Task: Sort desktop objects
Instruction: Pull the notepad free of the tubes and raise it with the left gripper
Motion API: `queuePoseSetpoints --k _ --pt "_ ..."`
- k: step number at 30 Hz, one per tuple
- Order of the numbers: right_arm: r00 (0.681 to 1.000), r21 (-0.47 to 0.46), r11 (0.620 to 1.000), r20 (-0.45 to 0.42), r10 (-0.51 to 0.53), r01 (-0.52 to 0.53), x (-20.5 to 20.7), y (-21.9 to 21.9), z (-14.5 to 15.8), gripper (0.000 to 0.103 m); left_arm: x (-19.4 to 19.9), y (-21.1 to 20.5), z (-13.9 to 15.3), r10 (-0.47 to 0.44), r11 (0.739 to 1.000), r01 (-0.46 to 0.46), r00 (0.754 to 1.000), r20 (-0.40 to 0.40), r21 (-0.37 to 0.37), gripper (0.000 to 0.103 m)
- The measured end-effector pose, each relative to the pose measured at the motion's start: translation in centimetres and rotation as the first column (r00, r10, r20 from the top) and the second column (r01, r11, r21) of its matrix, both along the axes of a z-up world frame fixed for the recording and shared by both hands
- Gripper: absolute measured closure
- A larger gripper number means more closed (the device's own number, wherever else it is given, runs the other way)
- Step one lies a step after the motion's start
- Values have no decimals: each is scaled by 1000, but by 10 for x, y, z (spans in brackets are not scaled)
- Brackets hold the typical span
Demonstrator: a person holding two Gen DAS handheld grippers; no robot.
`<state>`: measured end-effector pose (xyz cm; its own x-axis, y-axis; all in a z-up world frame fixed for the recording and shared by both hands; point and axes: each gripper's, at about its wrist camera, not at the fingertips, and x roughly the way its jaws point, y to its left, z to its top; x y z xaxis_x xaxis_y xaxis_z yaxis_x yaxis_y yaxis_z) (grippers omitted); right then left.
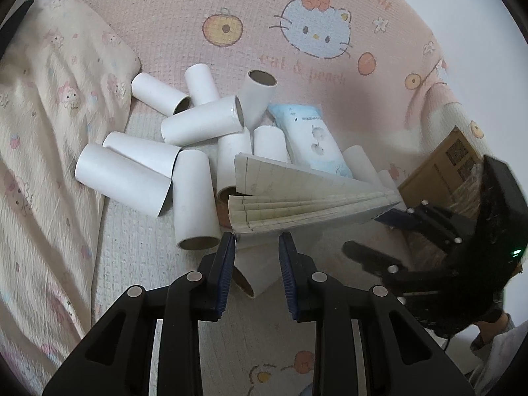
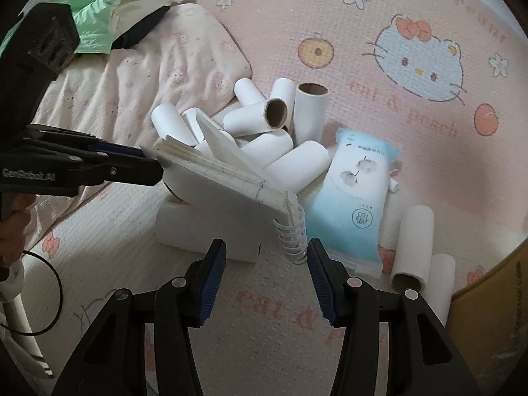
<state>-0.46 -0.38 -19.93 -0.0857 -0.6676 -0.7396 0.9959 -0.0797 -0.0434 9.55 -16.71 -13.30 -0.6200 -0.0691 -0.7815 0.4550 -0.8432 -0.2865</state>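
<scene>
The right gripper [image 2: 267, 277] stands moderately wide with nothing pinched. The wire spiral of the notebook [image 2: 224, 191] hangs in the gap, close against one finger, and the other pad is clear of it.

The left gripper [image 1: 257, 260] is narrower. A corner of the notebook meets the tip of one finger, and a white paper roll [image 1: 254, 274] lies in the gap just under that corner. I cannot tell whether the pads press on the roll, the notebook or neither. Seen from the right wrist, this gripper is edge-on and its tips are lost behind the fanned pages.

The notebook is tilted, with its pages splayed. It hides the tops of the rolls under it, so what bears it up is unclear.

Just behind the notebook lies a heap of paper rolls [image 1: 194, 125], some flat and one upright. On the spiral side of the notebook a pale blue wipes pack [image 2: 356, 204] lies flat, its near end cut off by the spiral, with three more rolls past it.

Beyond the notebook's spine a cardboard box [image 1: 439, 168] is half hidden by the right gripper. A rumpled blanket [image 1: 49, 132] lies on the side away from the spiral. All of it sits on a pink cartoon mat [image 2: 363, 16]. A yellow shape at the frame's edge is unreadable.
</scene>
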Motion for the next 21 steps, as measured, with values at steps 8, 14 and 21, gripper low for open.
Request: queuePoseSetpoints --k 8,14,21 --pt "995 -62 998 95 33 -27 0 -6 25 55 -1 6 -11 -12 998 11 1000 20 56 73" --pt "982 -13 1000 190 -10 13 -13 -6 8 55 0 9 -6 -8 999 7 1000 24 35 73" --pt "900 52 987 407 -158 149 -44 -10 -13 55 -6 -16 -5 59 997 -61 998 37 53 54"
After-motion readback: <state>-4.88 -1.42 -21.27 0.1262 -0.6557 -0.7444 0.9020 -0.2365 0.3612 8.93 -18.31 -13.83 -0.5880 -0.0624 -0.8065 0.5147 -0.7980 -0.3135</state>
